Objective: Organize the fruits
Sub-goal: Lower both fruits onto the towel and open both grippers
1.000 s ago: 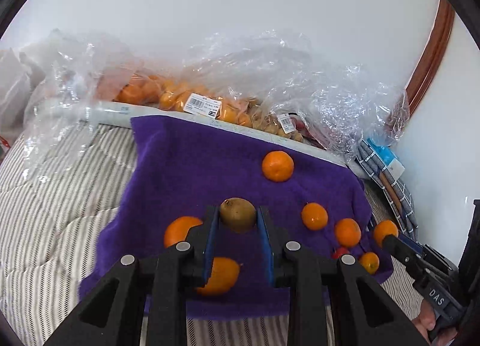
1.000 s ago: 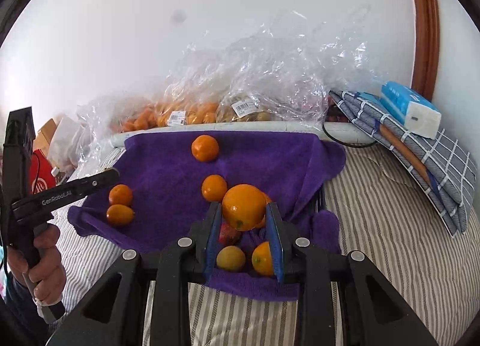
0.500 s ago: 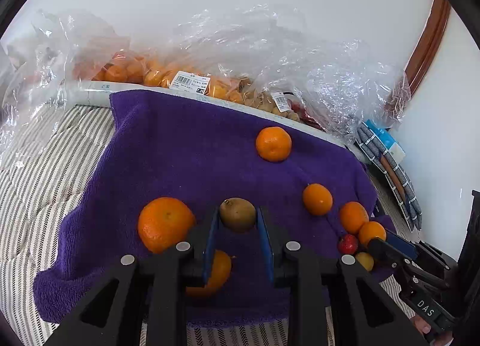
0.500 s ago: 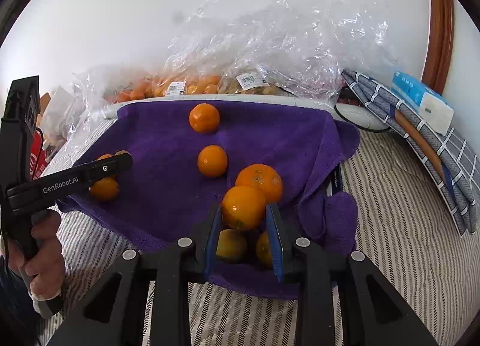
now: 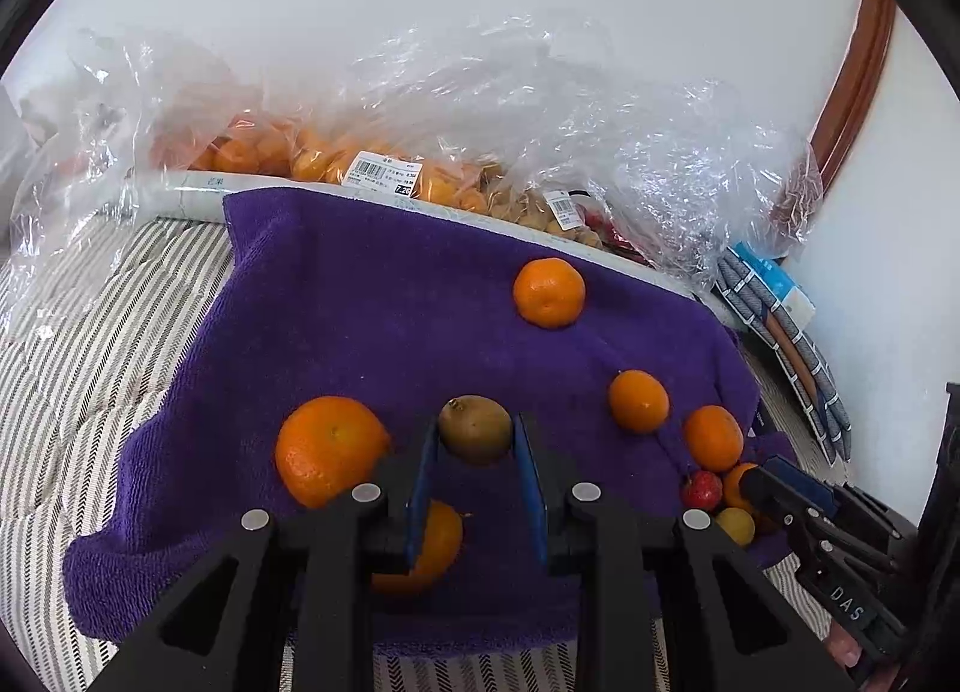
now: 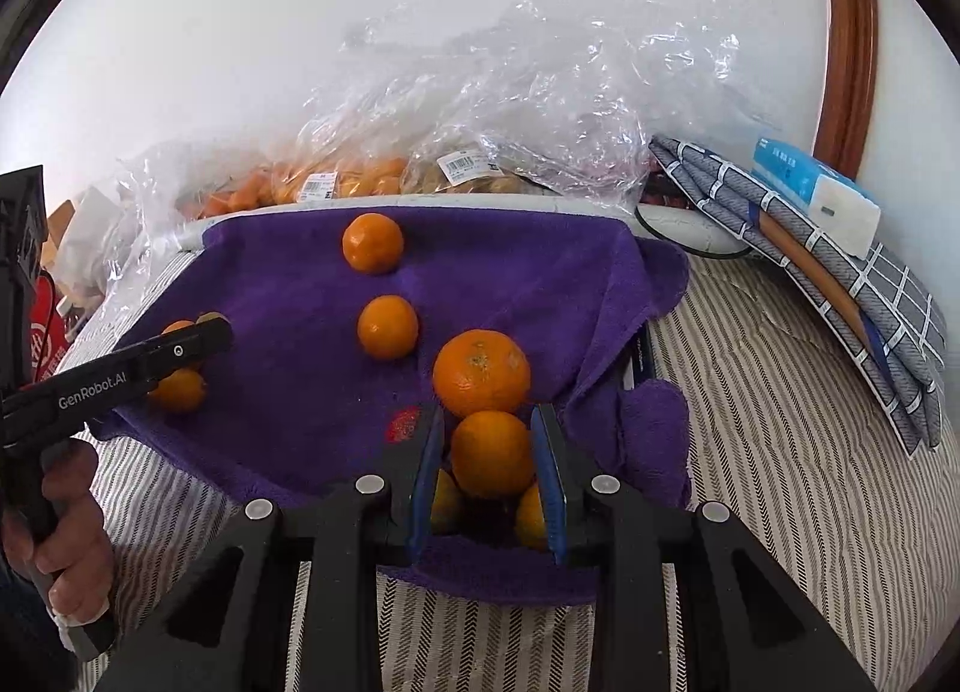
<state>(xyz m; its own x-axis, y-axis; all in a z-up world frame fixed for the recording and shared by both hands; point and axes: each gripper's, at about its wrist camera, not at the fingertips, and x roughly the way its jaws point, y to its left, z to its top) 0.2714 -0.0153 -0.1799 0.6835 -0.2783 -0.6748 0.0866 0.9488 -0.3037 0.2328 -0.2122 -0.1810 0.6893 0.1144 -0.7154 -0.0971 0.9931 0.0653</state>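
The kiwi [image 5: 474, 428] lies with its long axis crosswise between the blue pads of the left gripper [image 5: 474, 446], stem nub pointing up and to the left. The jaws are closed to the fruit's width, pressing it on both sides, above the near middle of the purple towel [image 5: 372, 308]. A large orange [image 5: 330, 449] sits just to its left on the towel, and another orange [image 5: 435, 542] shows below, partly hidden by the left finger.

The right gripper [image 6: 489, 461] has its jaws narrowed around a round orange [image 6: 492, 452], both pads touching it, at the near right edge of the towel. Just beyond it lies a bigger orange [image 6: 482, 373], touching the held one in this view. Two smaller fruits show under the pads; I cannot tell what they are.

Farther off on the towel rest two loose oranges, one in the middle [image 6: 387, 327] and one at the far edge [image 6: 372, 243]. Along the far wall, clear plastic bags [image 5: 480, 140] hold piled oranges [image 5: 300, 161] and some brownish fruit [image 5: 540, 212], each bag carrying a barcode label. The towel lies on a striped bedcover [image 6: 780, 452].
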